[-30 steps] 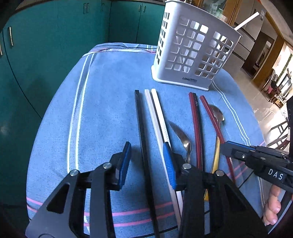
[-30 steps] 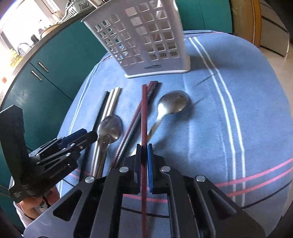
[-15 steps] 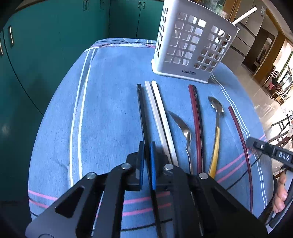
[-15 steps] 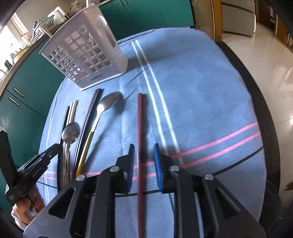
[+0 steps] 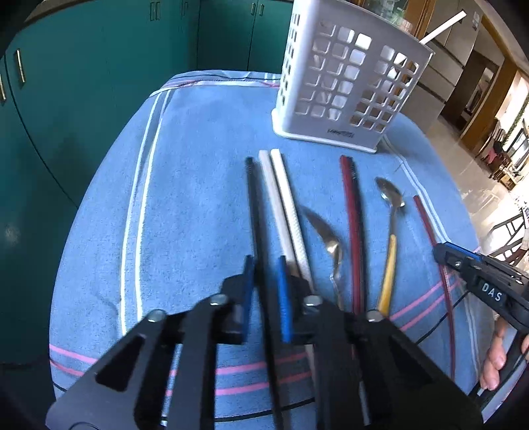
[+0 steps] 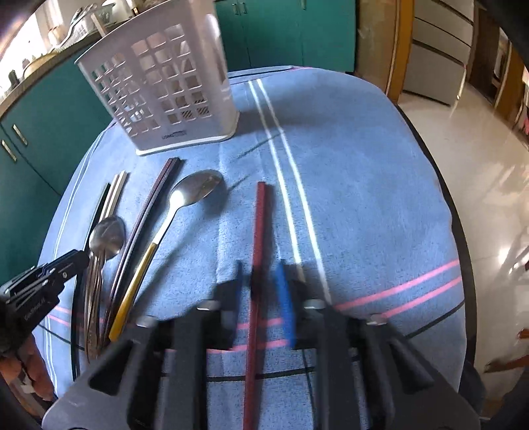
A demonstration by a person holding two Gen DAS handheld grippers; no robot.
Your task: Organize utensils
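On the blue cloth (image 5: 198, 198) several utensils lie side by side in front of a white slotted basket (image 5: 347, 82). My left gripper (image 5: 266, 259) straddles the black chopstick (image 5: 253, 198); its jaws are opening and a thin gap shows beside the stick. To its right lie two white chopsticks (image 5: 281, 198), a silver spoon (image 5: 325, 231), a dark red pair (image 5: 352, 215) and a gold-handled spoon (image 5: 390, 231). My right gripper (image 6: 259, 264) straddles a lone red chopstick (image 6: 259, 215) lying on the cloth. Its jaws are closing, and the pads stand off the stick.
Teal cabinets (image 5: 82, 82) stand behind and to the left of the table. The cloth drops off the table edge (image 6: 456, 231) on the right, over a shiny floor. A white stick (image 5: 443, 23) pokes out of the basket. A hand (image 5: 492, 367) holds the right gripper.
The left jaws shut around the black chopstick, then parted slightly. The right gripper carried the red chopstick rightward away from the others, laid it on the cloth and let it go.
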